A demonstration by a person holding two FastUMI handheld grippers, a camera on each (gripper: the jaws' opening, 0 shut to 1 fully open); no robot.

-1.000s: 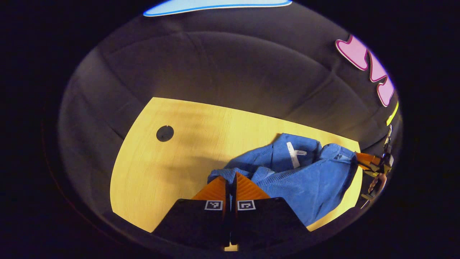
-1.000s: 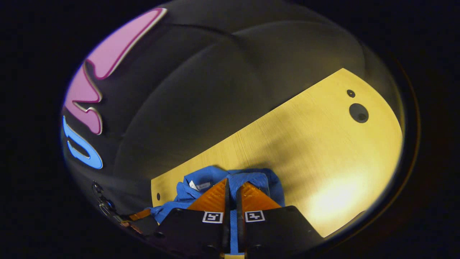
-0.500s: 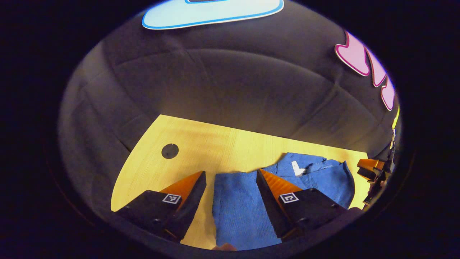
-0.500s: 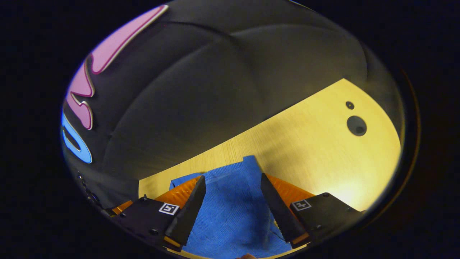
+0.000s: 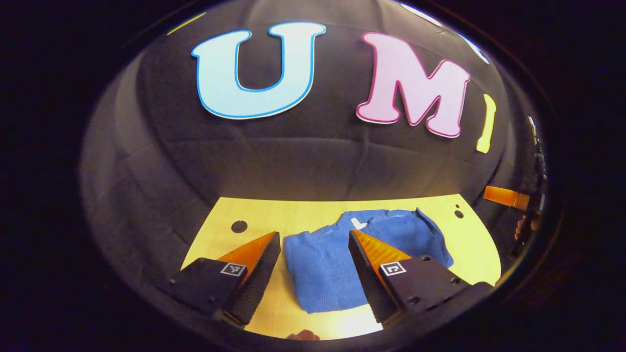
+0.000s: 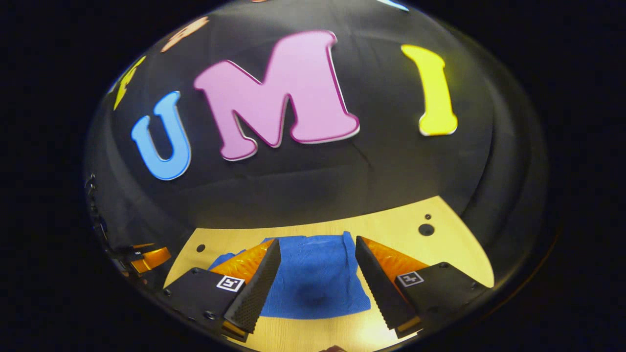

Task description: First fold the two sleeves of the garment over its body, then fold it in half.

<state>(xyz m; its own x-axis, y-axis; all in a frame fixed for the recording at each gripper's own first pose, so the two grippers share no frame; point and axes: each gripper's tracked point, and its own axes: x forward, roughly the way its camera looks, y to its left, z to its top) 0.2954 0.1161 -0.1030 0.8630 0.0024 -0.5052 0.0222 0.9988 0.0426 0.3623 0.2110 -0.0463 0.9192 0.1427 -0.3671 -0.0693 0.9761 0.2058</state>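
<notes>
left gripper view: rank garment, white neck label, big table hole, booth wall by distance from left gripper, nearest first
1. Blue garment: lying between the open fingers of the left gripper.
2. White neck label: garment's far edge, slightly right.
3. Big table hole: far left; nearly level with the label, close call.
4. Booth wall: behind the table.

In the right gripper view, the right gripper (image 6: 315,266) hangs with its jaws spread wide above the blue garment (image 6: 318,278), which lies folded on the wooden table (image 6: 440,254), while the left gripper (image 6: 146,258) shows at the far left edge.
</notes>
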